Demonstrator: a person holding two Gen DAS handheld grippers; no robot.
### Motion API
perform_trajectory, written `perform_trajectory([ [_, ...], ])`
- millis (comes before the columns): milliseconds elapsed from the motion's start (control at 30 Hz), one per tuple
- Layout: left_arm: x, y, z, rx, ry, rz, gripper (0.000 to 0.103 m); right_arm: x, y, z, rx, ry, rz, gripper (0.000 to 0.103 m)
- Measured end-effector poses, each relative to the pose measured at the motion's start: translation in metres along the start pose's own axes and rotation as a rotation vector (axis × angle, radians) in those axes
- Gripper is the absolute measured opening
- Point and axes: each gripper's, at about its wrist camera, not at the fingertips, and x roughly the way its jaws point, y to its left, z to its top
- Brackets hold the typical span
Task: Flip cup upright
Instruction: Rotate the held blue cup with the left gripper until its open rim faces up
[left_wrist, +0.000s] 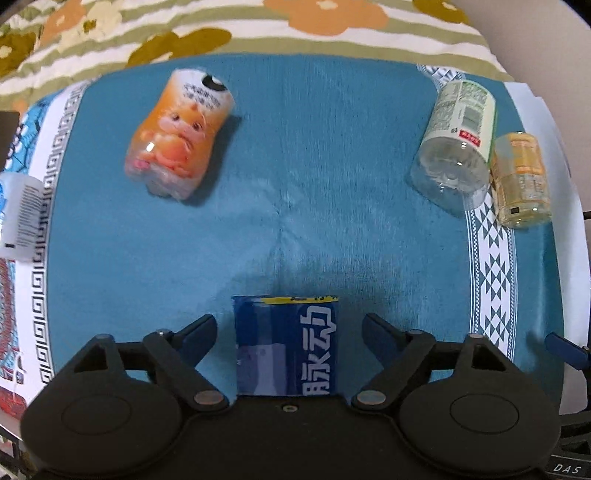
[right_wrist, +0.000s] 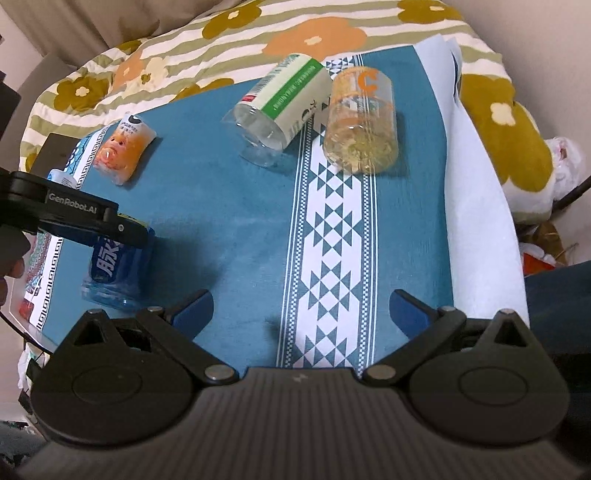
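Blue cup (left_wrist: 286, 345) — cut-down plastic bottle, near front-left edge of teal cloth (left_wrist: 332, 192), inverted. Judged light, thin-walled, crushable, slick label; grip mid-wall, gently. Left gripper (left_wrist: 288, 328) spread wide astride it, untouching. Right gripper (right_wrist: 301, 306) spread, holding nothing.

Both grippers — left (left_wrist: 288, 325), right (right_wrist: 301, 306) — jaws apart

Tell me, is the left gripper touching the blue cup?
Apart. The left wrist view shows teal cloth on both sides of the blue cup, between it and the open left gripper fingers.
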Motion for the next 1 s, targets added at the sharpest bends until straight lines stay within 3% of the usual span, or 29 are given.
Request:
perform_trajectory([
  [133, 0.009, 0.001, 0.006, -0.019, 0.034, -0.01, 0.078, 0.004, -0.005, 0.002, 0.0, 0.008, 0.007, 0.103],
  [167, 0.01, 0.001, 0.006, -0.021, 0.038, -0.011, 0.074, 0.004, -0.006, 0.002, 0.001, 0.009, 0.007, 0.103],
  [200, 0.012, 0.001, 0.007, -0.021, 0.043, -0.011, 0.064, 0.005, -0.007, 0.003, 0.004, 0.01, 0.008, 0.103],
  [500, 0.011, 0.005, 0.002, -0.025, 0.026, -0.038, 0.063, 0.006, -0.012, 0.0, 0.043, 0.013, 0.023, 0.103],
  [633, -0.005, 0.004, -0.007, -0.008, -0.023, -0.06, 0.063, -0.001, -0.009, -0.001, 0.049, -0.003, 0.029, 0.103],
  [800, -0.036, 0.009, -0.029, 0.01, -0.167, -0.101, 0.063, -0.014, 0.0, -0.001, 0.037, -0.037, 0.037, 0.103],
  [1000, -0.049, 0.034, -0.08, -0.064, -0.494, -0.174, 0.063, -0.018, 0.017, -0.008, 0.009, -0.046, 0.032, 0.103],
])
